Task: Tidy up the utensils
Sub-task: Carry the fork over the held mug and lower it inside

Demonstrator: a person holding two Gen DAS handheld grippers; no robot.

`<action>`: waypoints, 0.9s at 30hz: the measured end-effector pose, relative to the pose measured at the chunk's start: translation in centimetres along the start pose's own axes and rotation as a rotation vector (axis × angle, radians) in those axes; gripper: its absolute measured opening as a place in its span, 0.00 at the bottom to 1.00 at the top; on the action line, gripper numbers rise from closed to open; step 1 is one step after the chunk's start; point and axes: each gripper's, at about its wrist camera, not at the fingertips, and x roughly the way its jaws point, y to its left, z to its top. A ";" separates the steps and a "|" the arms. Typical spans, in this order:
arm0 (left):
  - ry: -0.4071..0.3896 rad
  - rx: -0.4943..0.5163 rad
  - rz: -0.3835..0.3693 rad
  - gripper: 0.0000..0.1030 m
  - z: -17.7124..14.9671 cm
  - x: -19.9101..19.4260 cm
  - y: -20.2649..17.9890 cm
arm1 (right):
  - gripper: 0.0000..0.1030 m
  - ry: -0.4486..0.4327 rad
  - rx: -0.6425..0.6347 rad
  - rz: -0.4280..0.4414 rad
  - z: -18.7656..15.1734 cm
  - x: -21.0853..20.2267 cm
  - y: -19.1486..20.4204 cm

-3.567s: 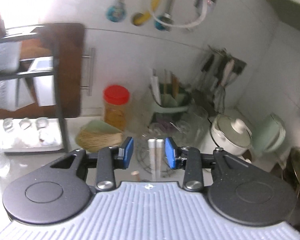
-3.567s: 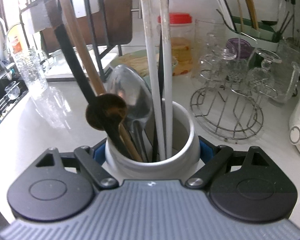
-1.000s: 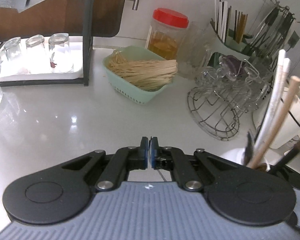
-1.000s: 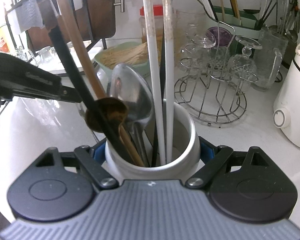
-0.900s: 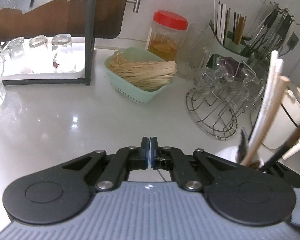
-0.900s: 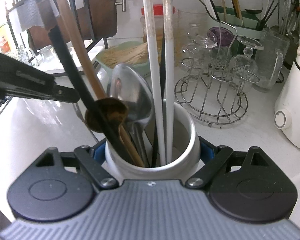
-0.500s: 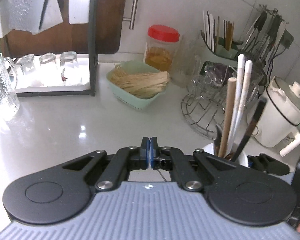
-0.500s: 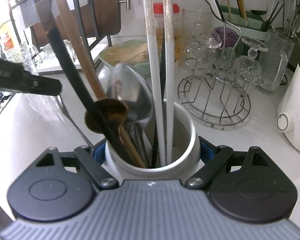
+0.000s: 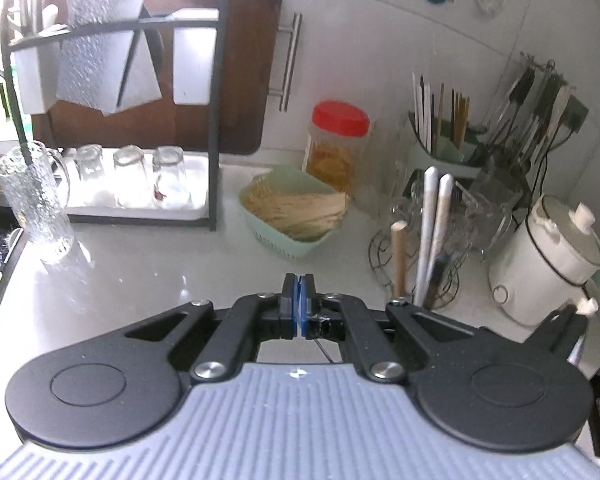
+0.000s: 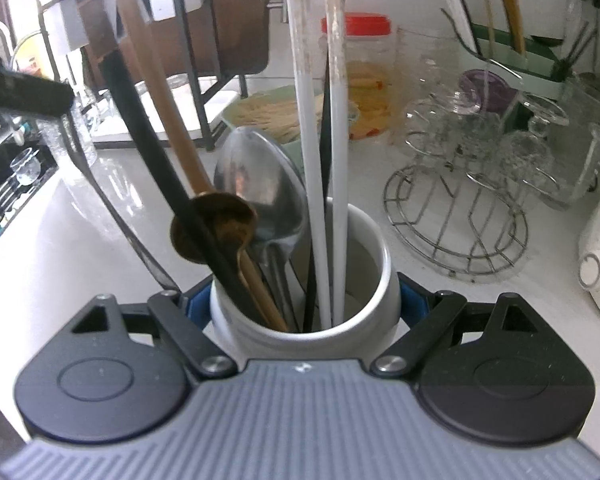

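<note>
This is a home kitchen. A pale, glossy worktop runs along a white tiled wall. At the far left a black wire rack stands over upturned drinking glasses on a tray. A red-lidded jar and a green basket of thin sticks sit mid-counter. To the right are a green cutlery drainer, hanging utensils, and a white lidded pot.

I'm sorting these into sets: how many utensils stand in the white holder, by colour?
White sticks: 2
Black handles: 2
Wooden handle: 1
Silver spoon: 1
Brown spoon: 1
Total: 7
Not counted: the thin metal piece in the left gripper, outside the holder.
</note>
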 end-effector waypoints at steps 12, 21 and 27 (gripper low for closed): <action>-0.088 -0.025 0.002 0.02 3.1 -5.4 -0.3 | 0.89 0.022 -0.025 0.020 0.7 1.3 0.8; -0.202 0.004 -0.037 0.02 6.2 -9.8 -1.9 | 0.89 -0.008 -0.030 0.035 0.5 1.3 0.6; -0.217 0.081 -0.082 0.02 7.4 -10.1 -4.4 | 0.89 -0.014 -0.024 0.045 0.5 1.3 0.4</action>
